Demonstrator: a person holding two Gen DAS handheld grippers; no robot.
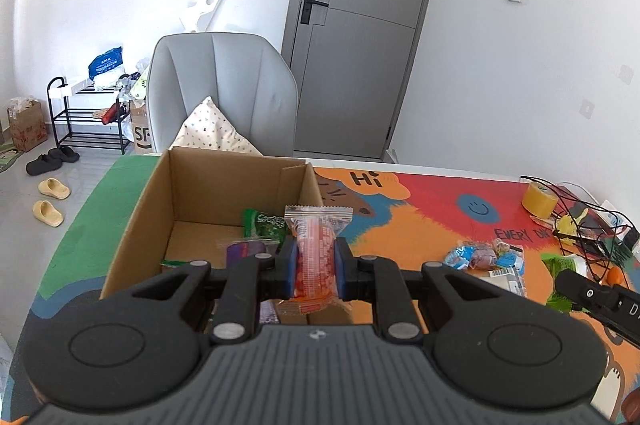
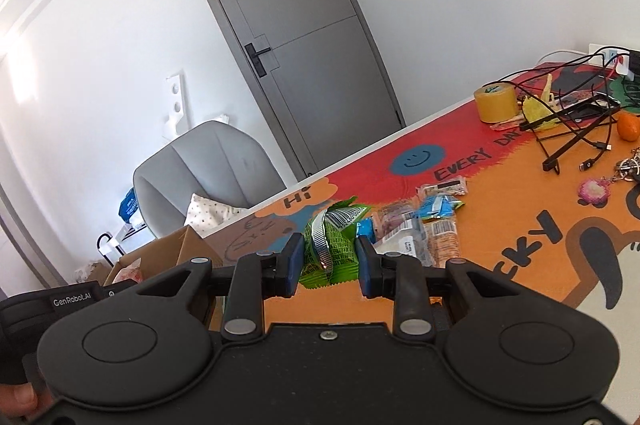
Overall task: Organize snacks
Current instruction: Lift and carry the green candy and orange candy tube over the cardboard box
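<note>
Over the open brown cardboard box (image 1: 224,201) at the near left end of the desk (image 1: 420,217), which is covered by a bright orange, red and green cartoon mat, the left gripper (image 1: 316,267) is clamped on a long red-orange snack in a clear wrapper (image 1: 316,249). The packet stands nearly upright between the blue pads, its crimped top end above the jaws, held clear of the box floor.

Inside the box a few snacks already lie on the bottom: a green packet with white print (image 1: 264,223) against the right wall, a purple packet (image 1: 244,251) beside it, and the corner of another green one (image 1: 172,263) near the front.

The right gripper (image 2: 328,259) is closed on a crumpled lime-green snack packet with a barcode (image 2: 332,245), held above the desk, with the box to its left and the loose pile beyond it.

That pile (image 2: 424,221) remains on the mat: blue wrappers, clear packets of brownish biscuits and white labelled ones, lying close together. Further right are a roll of yellow-brown tape (image 2: 496,101), tangled black cables (image 2: 576,129) and an orange fruit (image 2: 628,125), none of them snacks to sort.

By my judgement the task is under way but not near done: a handful are boxed, two are in hand, several are left.
</note>
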